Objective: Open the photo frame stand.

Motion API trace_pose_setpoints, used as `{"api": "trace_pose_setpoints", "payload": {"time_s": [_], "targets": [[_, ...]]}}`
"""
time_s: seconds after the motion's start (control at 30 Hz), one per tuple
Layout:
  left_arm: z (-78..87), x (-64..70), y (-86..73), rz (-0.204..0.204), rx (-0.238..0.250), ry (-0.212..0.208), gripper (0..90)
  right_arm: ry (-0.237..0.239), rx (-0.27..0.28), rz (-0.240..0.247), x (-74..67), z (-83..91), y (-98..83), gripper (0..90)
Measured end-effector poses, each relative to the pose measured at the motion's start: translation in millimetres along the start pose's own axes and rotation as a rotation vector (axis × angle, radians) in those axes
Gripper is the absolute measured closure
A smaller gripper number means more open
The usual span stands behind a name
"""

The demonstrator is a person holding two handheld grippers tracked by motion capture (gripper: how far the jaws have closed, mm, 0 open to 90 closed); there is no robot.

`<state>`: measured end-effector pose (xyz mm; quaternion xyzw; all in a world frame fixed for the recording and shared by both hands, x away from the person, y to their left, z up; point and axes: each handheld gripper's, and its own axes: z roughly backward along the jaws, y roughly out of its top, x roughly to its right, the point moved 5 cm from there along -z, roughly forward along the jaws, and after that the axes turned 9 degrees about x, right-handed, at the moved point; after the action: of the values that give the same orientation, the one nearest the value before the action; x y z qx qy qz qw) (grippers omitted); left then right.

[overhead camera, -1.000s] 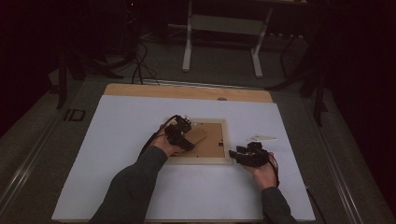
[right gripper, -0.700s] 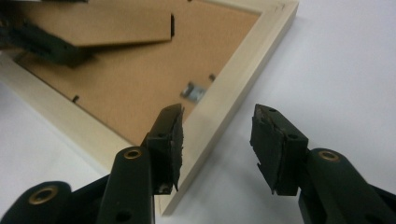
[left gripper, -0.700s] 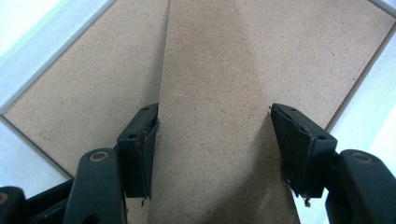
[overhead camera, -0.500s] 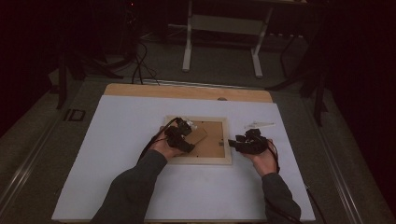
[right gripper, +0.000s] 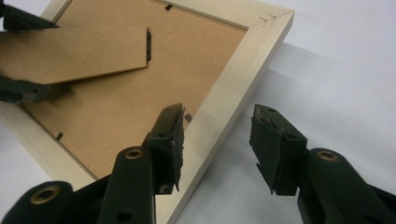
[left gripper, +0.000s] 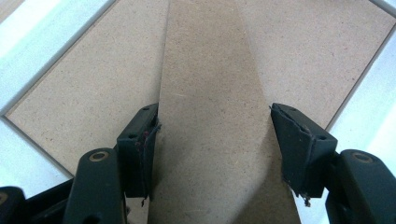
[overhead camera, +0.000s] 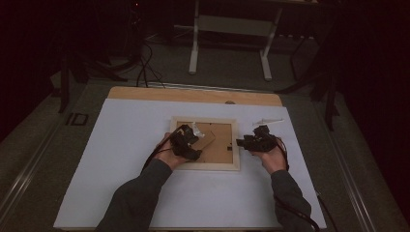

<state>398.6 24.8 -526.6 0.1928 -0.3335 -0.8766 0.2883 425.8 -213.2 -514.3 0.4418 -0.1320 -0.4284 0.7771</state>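
A pale wooden picture frame (overhead camera: 205, 166) lies face down on the white mat, brown backing board (right gripper: 130, 107) up. Its tapered hardboard stand (left gripper: 210, 70) is lifted off the backing. My left gripper (left gripper: 215, 126) is shut across the stand's width, one pad on each edge. From above, the left gripper (overhead camera: 191, 140) sits over the frame's left half. My right gripper (right gripper: 217, 135) is open and straddles the frame's right rail (right gripper: 233, 79), one jaw over the backing and one over the mat, with gaps on both sides. From above, the right gripper (overhead camera: 241, 142) is at the rail's middle.
A thin white strip (overhead camera: 267, 121) lies on the white mat (overhead camera: 121, 145) beyond the right gripper. The bare wooden tabletop edge (overhead camera: 193, 95) runs along the far side. A metal stand (overhead camera: 196, 43) and cables are on the floor beyond. A cable (overhead camera: 300, 217) trails from the right gripper.
The right gripper has moved from the frame's near right corner farther along the right rail, rising slightly. The left gripper has kept still on the stand.
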Motion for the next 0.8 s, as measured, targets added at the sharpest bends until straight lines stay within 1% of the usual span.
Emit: {"api": "trace_pose_setpoints", "payload": {"time_s": [0.23,0.3,0.33,0.43,0.5,0.57,0.6,0.67,0.7,0.73,0.8], "targets": [[4.1,4.1,-0.3,-0.024,0.022,0.032,38.1,0.015,-0.017,-0.04,5.3,-4.6,1.9,50.6],[4.8,4.4,-0.4,-0.03,0.023,0.035,38.1,0.014,-0.023,-0.038,6.0,-5.7,1.9,50.3],[6.4,5.7,-0.5,-0.04,0.029,0.047,38.1,0.015,-0.032,-0.038,6.5,-7.3,2.2,49.9],[8.1,7.1,-0.9,-0.051,0.035,0.059,38.1,0.025,-0.037,-0.045,6.5,-9.1,3.5,49.5],[8.7,8.5,-1.0,-0.05,0.044,0.065,38.1,0.029,-0.042,-0.051,7.2,-10.3,5.1,49.7],[9.2,8.6,-1.1,-0.056,0.044,0.068,38.1,0.037,-0.043,-0.058,7.3,-10.9,5.8,49.8],[10.4,10.1,-1.4,-0.06,0.054,0.077,38.1,0.055,-0.049,-0.073,7.3,-12.5,7.4,49.9],[11.1,11.4,-1.6,-0.063,0.064,0.084,38.1,0.075,-0.051,-0.085,6.5,-13.6,9.0,49.9],[11.1,11.4,-1.6,-0.063,0.064,0.084,38.1,0.075,-0.051,-0.085,6.5,-13.6,9.0,49.9],[11.9,12.6,-2.0,-0.074,0.071,0.095,38.1,0.082,-0.063,-0.078,6.2,-15.4,11.1,49.9],[12.7,13.4,-2.4,-0.08,0.075,0.101,38.1,0.082,-0.073,-0.077,6.3,-17.1,12.4,50.0]]}}
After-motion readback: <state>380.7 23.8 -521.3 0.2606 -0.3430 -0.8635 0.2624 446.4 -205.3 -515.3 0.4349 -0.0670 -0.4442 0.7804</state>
